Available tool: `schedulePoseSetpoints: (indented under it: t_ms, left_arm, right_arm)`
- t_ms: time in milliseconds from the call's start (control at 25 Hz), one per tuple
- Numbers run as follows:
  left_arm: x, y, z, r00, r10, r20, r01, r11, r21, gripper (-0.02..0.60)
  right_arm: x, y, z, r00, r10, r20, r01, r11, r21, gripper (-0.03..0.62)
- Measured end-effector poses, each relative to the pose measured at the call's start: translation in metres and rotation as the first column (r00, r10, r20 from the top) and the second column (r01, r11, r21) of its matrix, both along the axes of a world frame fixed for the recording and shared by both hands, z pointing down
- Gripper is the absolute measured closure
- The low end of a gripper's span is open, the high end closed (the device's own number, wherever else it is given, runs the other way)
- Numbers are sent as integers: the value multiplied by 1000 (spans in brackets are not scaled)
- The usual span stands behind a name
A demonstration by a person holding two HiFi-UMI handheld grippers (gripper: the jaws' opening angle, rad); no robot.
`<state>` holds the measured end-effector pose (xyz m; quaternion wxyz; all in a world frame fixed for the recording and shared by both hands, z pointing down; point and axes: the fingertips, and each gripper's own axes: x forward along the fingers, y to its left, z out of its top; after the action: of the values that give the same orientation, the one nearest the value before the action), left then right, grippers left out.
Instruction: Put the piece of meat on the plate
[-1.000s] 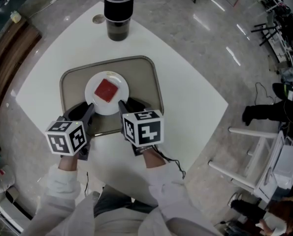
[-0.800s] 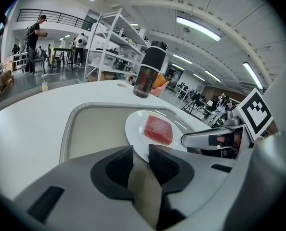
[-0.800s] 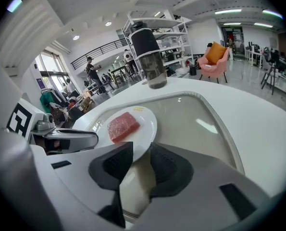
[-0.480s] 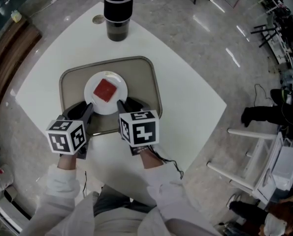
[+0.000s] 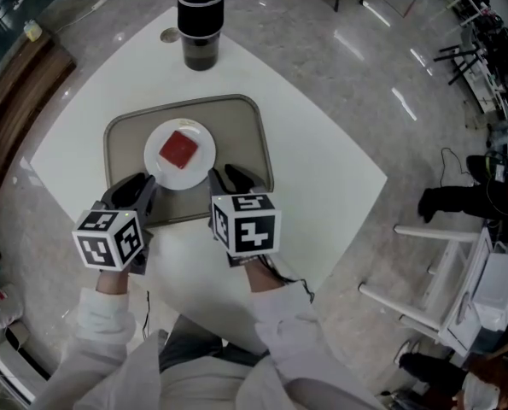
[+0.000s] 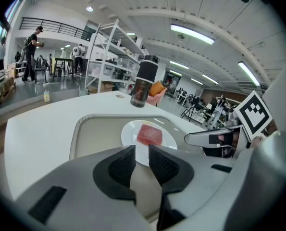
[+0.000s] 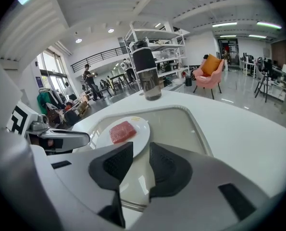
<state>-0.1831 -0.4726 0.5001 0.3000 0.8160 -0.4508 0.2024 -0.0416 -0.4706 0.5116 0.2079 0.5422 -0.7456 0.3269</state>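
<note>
Seen from above, a white table holds a shallow grey-beige rectangular tray with rounded corners. A round white plate sits on the tray, towards its left half. A flat, square, red piece of raw meat lies at the middle of the plate, wholly inside its rim. A tall black cylindrical flask stands at the far edge of the table, well apart from the tray.

Two hand-held tools hover over the near edge of the tray, just short of the plate. The left gripper has its two dark ridged pads a narrow gap apart, with nothing between them; only tray and plate show through the gap. The right gripper is the same: jaws parted, pads bare, gripping nothing. Neither tool touches the plate or the meat.

Judging by this layout, the task looks complete: the meat is on the plate and free of both tools. Nothing appears left to do beyond moving the tools clear
</note>
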Motion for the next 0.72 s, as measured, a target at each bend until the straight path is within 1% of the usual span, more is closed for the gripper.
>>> schedulePoseSetpoints:
  t_ms: [160,280,400,560,640,720]
  left_arm:
    - [5,13,-28,999,-20,-48,22,998,57,494]
    - [12,26,-49,996,-5,-84,14,994,105,494]
    - [22,43,-70,992,-1,-125,21,987,159,495]
    - [33,71,-98,988,-4,-155,40,972,230,545]
    - [43,92,-115,979,19,-201,35,964,262,555]
    - [55,115,-132,965,50,-257,27,958,286,560]
  right_arm:
    - [0,15,-27,998,-39,58,36,998,55,482]
    - [3,27,-46,995,-66,71,58,992,111,493]
    - [7,45,-67,991,-93,99,74,981,177,554]
    - [9,71,-93,978,-138,156,98,966,238,562]
    - [14,85,-104,973,-150,177,103,962,252,565]
    - [20,103,-113,971,-158,181,108,960,256,569]
